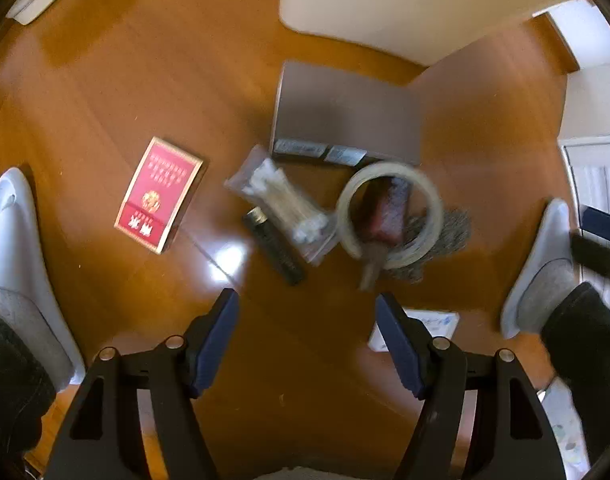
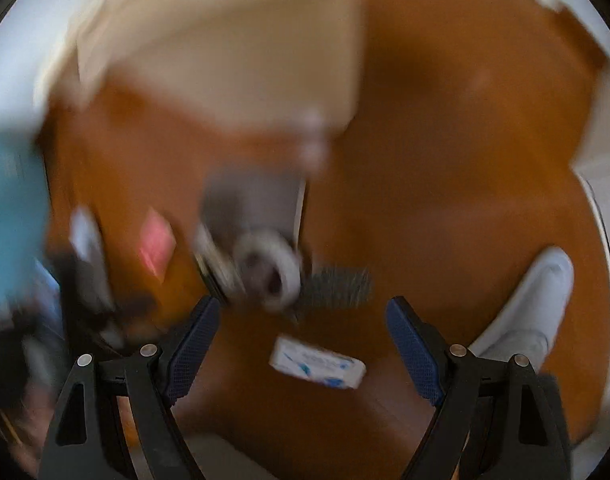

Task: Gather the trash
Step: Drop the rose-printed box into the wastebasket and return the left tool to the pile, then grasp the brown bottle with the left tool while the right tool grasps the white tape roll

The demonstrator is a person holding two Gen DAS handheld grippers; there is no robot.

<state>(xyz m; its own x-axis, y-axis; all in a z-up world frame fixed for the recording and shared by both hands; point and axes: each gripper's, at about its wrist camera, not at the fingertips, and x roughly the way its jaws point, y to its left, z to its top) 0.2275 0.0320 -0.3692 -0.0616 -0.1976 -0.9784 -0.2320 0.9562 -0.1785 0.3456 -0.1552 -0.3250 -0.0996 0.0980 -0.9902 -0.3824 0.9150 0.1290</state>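
Tongs [image 1: 307,326] in the left hand point steeply down at a glossy orange-brown wooden floor [image 1: 145,80], blue pads spread wide with nothing between them. The right tongs [image 2: 303,334] also aim straight down, jaws wide apart and empty; that view is heavily blurred.

Scattered on the floor ahead of the left tongs lies the trash: one red rectangular cigarette pack [image 1: 159,194] to the left, well apart from the rest; one clear plastic bag of white cotton swabs [image 1: 283,204]; one slim black lighter [image 1: 275,246] just beside the bag; one pale roll of clear tape [image 1: 391,214] lying over a dark reddish wrapped item [image 1: 387,210]; and one grey scouring pad [image 1: 445,232] partly under the roll. Behind them sits one flat brown cardboard piece [image 1: 345,112].

One small white-and-blue packet [image 2: 317,366] lies between the right tongs' open jaws in the frame, on the floor below them.

Two pale slippers frame the left view, one at the left edge [image 1: 21,264] and one at the right [image 1: 541,276].
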